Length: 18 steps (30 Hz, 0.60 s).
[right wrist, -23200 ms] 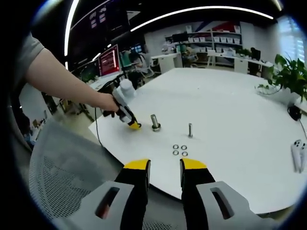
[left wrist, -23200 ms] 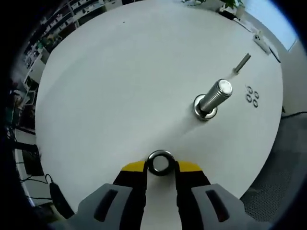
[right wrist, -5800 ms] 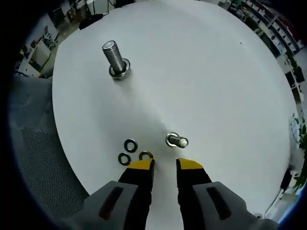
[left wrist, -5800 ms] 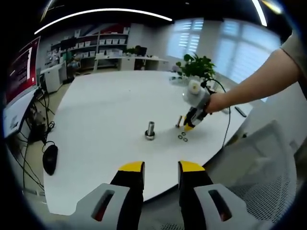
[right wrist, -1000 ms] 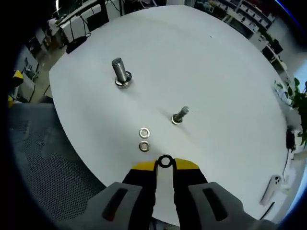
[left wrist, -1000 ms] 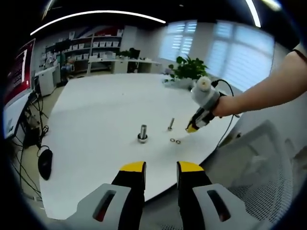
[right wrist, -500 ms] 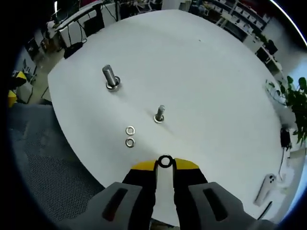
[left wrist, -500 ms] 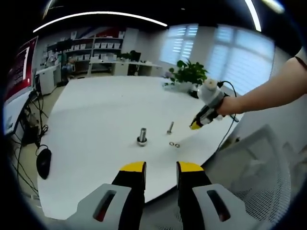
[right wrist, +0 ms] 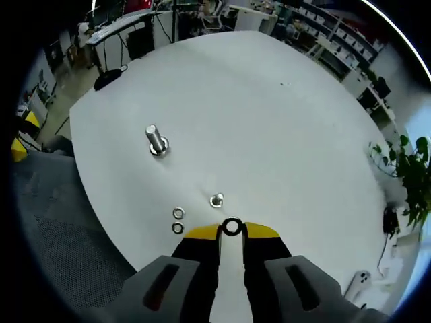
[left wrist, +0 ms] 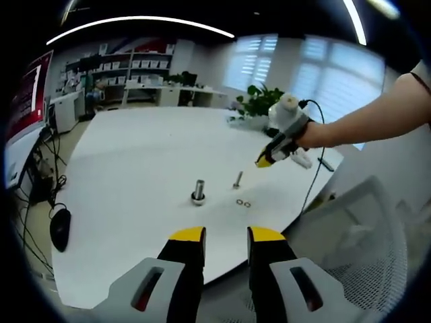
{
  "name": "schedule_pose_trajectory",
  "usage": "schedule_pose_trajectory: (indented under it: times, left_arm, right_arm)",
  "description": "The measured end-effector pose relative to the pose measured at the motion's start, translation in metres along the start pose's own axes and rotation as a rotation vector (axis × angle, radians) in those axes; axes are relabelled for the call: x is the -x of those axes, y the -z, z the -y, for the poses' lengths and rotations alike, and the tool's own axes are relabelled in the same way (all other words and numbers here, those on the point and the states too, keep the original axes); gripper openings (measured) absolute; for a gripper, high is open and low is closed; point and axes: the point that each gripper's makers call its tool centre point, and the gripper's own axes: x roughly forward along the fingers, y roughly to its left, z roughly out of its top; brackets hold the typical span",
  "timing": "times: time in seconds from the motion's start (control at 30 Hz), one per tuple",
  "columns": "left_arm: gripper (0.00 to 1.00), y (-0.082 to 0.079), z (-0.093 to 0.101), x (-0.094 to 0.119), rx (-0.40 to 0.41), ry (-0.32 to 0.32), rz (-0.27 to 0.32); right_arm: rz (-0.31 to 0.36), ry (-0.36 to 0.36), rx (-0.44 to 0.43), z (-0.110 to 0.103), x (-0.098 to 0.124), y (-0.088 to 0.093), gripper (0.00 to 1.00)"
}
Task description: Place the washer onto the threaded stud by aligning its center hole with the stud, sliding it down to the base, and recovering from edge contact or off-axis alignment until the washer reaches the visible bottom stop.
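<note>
Right gripper view: right claw [right wrist: 231, 229], clamped on washer [right wrist: 231, 227], now nearer above small stud [right wrist: 217, 200]; left claw [left wrist: 225, 237] parted, empty.

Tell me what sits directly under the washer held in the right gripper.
In the right gripper view, the washer in the right gripper hangs just above the small stud on the white table. The stud's base is too small to judge.

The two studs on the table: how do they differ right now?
The large stud is thick, with a ring around its base; the small stud is slim. The large stud stands farther from the right hand-held gripper, the small stud just beyond the washer held there. Both stand upright on the white table.
</note>
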Motion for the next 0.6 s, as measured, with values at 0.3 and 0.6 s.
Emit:
schedule_pose_trajectory:
  times: [0.3,0.6]
  left_arm:
    - [0.22,-0.003,-0.003,0.002,0.011,-0.010,0.020]
    - [0.20,-0.004,-0.004,0.002,0.022,-0.015,0.026]
  right_arm:
    - [-0.001,-0.011,0.000,-0.001,-0.008,-0.008,0.14]
    - [-0.014,-0.044,0.052,-0.008,-0.017,-0.009,0.14]
